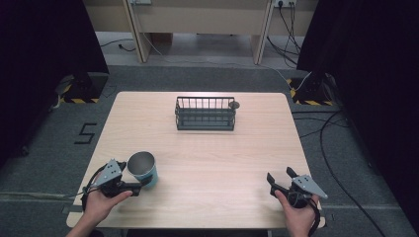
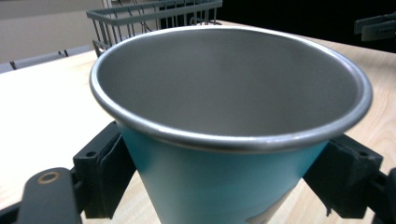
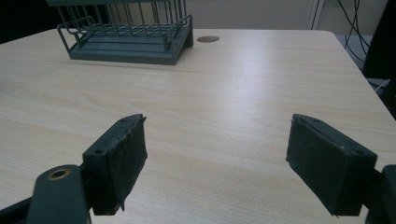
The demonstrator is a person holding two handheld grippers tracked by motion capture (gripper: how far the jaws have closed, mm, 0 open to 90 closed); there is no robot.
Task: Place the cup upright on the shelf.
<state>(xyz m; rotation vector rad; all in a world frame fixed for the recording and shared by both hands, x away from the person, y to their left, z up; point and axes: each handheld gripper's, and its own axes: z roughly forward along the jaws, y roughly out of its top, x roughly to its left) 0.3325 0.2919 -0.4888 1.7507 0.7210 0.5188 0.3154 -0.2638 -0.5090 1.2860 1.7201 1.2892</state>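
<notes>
Jaws of my left gripper (image 1: 144, 183) clamp the teal cup (image 1: 144, 169); my right gripper (image 1: 280, 180) rests spread wide, empty, facing the wire basket (image 1: 205, 113).

cup (image 2: 224, 177): brushed metal inside, smooth teal outside | table (image 1: 217, 163): pale matt wood grain | basket (image 1: 205, 114): dark wire | pads (image 3: 126, 158): rough black

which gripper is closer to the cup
Left. The left gripper has its jaws on either side of the cup near the table's front left; the right gripper sits open, far across the table at front right.
</notes>
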